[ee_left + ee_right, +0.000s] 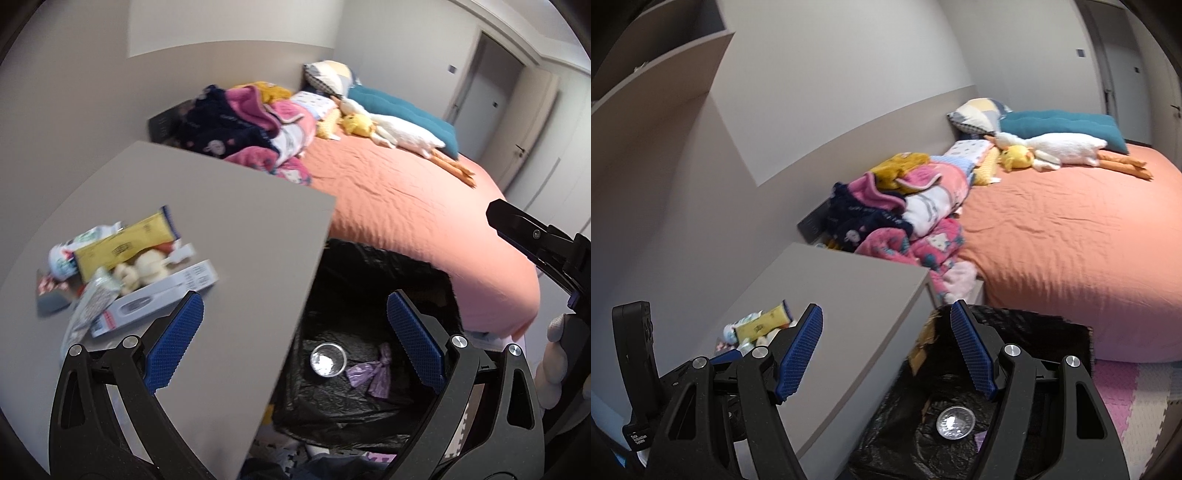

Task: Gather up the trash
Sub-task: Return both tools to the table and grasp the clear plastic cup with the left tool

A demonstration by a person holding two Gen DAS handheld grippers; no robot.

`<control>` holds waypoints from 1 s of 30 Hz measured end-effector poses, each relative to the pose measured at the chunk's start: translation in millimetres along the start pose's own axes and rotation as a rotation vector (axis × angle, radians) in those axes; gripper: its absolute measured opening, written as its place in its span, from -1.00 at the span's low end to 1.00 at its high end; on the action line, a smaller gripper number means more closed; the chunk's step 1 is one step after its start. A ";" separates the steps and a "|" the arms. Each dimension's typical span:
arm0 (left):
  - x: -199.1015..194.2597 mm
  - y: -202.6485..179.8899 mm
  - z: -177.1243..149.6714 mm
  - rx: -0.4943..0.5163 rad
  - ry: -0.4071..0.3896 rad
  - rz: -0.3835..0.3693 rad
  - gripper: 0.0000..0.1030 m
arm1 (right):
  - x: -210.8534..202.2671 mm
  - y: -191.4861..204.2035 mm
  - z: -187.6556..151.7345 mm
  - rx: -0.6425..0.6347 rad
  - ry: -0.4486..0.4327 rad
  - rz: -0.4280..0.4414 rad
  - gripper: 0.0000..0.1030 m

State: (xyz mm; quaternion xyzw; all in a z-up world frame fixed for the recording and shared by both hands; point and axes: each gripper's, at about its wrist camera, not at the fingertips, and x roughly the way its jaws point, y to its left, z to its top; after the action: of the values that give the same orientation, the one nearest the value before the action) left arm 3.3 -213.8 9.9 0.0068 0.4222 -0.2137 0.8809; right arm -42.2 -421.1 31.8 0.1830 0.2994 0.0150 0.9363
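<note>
left wrist: yellow packet [125,247] slants up rightward on nightstand [240,229].

Print is mostly blurred. Left gripper body [637,373], at 8 o'clock in the right wrist view, carries small white lettering near its lower end; it seems to read "Data Acquisition System", uncertain. Yellow packet [125,247] at 9 o'clock in the left wrist view shows dark print, unreadable. White box [155,299] beside it has text blocks, also illegible.
</note>
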 end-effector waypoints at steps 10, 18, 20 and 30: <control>-22.1 46.6 -19.8 -0.083 -0.014 0.098 0.87 | 24.4 44.5 -11.4 -0.063 0.067 0.085 0.41; -35.7 84.7 -44.6 -0.151 -0.006 0.172 0.87 | 43.4 81.4 -21.3 -0.112 0.119 0.145 0.41; -37.1 93.5 -52.2 -0.172 0.002 0.188 0.87 | 48.1 88.5 -24.2 -0.122 0.132 0.157 0.41; -37.5 128.9 -85.4 -0.239 0.045 0.267 0.87 | 74.4 121.8 -51.5 -0.167 0.223 0.221 0.41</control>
State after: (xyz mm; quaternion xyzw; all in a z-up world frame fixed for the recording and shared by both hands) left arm -31.4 -66.4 -38.8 -0.0371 0.4594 -0.0429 0.8864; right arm -0.4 -280.1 -5.5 0.1336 0.3769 0.1630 0.9020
